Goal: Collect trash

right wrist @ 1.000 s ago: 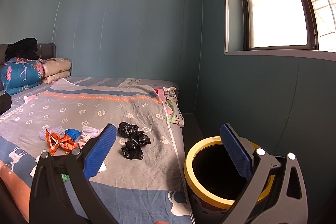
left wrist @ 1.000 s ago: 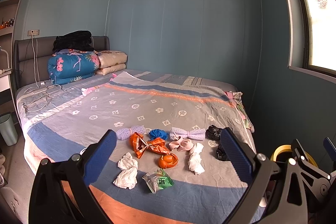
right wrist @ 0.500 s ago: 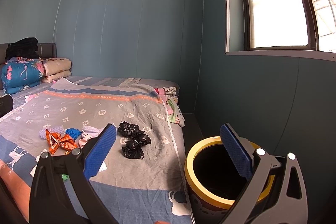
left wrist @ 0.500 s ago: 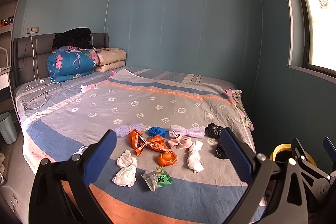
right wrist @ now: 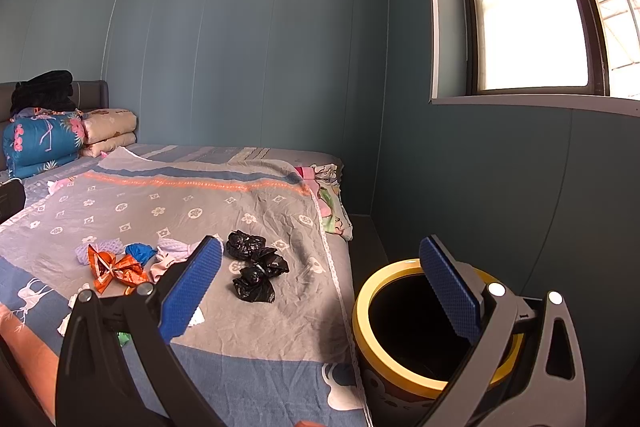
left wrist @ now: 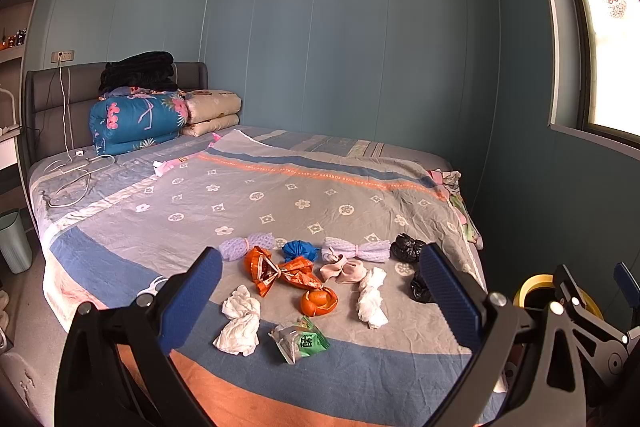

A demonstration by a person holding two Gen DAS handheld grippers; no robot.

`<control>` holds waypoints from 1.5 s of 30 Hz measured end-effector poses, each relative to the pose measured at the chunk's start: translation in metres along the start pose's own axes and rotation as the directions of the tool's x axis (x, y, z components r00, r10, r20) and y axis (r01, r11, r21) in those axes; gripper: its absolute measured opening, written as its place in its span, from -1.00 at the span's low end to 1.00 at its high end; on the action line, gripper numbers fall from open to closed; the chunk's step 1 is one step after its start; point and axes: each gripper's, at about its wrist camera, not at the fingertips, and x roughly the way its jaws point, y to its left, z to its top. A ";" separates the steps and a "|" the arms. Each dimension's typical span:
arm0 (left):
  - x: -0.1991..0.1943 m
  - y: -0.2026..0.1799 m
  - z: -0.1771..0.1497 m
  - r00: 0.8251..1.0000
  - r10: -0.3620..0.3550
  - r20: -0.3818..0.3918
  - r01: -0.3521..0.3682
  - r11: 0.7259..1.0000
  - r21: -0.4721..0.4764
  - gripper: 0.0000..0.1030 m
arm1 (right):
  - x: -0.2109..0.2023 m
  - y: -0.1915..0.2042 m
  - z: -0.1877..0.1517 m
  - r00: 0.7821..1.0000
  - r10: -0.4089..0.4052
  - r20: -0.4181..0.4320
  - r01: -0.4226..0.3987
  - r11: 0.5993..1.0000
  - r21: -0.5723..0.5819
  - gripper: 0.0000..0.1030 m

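Several pieces of trash lie on the bed near its foot: an orange foil wrapper (left wrist: pixel 280 271), an orange peel (left wrist: pixel 318 301), a green snack packet (left wrist: pixel 300 339), white tissue wads (left wrist: pixel 240 323), a blue wad (left wrist: pixel 299 250) and black bags (right wrist: pixel 256 267). A bin with a yellow rim (right wrist: pixel 362 307) stands on the floor right of the bed. My left gripper (left wrist: pixel 320 303) is open and empty, above the trash. My right gripper (right wrist: pixel 320 291) is open and empty, between the bed edge and the bin.
The bed (left wrist: pixel 256 199) has a patterned cover, folded quilts (left wrist: pixel 136 119) and a charging cable (left wrist: pixel 76 175) at its head. A pale bin (left wrist: pixel 14 241) stands on the floor at left. A blue wall and window (right wrist: pixel 528 15) lie to the right.
Both views have shifted slightly; the left gripper has drawn back a little from the trash. Both grippers stay open and empty.
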 end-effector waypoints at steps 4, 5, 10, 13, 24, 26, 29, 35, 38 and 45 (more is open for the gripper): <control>0.000 0.000 0.000 1.000 0.000 -0.001 0.000 1.000 0.000 0.87 | 0.000 0.000 0.000 1.000 0.001 -0.001 -0.001 1.000 0.000 0.85; 0.000 0.000 0.000 1.000 0.000 -0.001 0.000 1.000 0.000 0.87 | 0.000 0.000 0.000 1.000 0.001 -0.001 -0.001 1.000 -0.001 0.85; 0.000 0.000 0.000 1.000 -0.001 -0.001 0.001 1.000 0.001 0.87 | 0.001 0.001 0.000 1.000 0.002 -0.002 -0.002 1.000 -0.004 0.85; 0.000 0.000 -0.001 1.000 0.000 -0.001 0.000 1.000 0.000 0.86 | 0.001 0.001 0.000 1.000 0.002 -0.003 -0.002 1.000 -0.003 0.85; 0.001 0.000 -0.002 1.000 -0.003 -0.008 0.003 1.000 -0.002 0.87 | 0.002 0.001 0.000 1.000 0.002 -0.003 -0.002 1.000 -0.004 0.85; 0.000 0.000 -0.002 1.000 -0.004 -0.009 0.004 1.000 -0.003 0.86 | 0.002 0.001 0.000 1.000 0.001 -0.003 -0.001 1.000 -0.004 0.85; 0.001 0.000 -0.002 1.000 -0.003 -0.008 0.003 1.000 -0.001 0.87 | 0.002 0.001 0.000 1.000 0.002 -0.003 -0.002 1.000 -0.005 0.85; 0.004 0.001 -0.001 1.000 0.006 -0.015 -0.007 1.000 -0.013 0.87 | 0.004 0.002 0.000 1.000 -0.005 -0.010 0.005 1.000 -0.001 0.85; 0.009 0.002 -0.001 0.999 0.007 -0.038 -0.007 1.000 -0.022 0.86 | 0.010 0.001 0.000 1.000 -0.013 -0.022 0.013 1.000 0.003 0.85; 0.021 -0.003 0.001 0.997 0.046 -0.066 -0.046 0.999 0.003 0.87 | 0.020 0.001 -0.003 0.998 -0.056 0.019 0.057 0.997 -0.045 0.85</control>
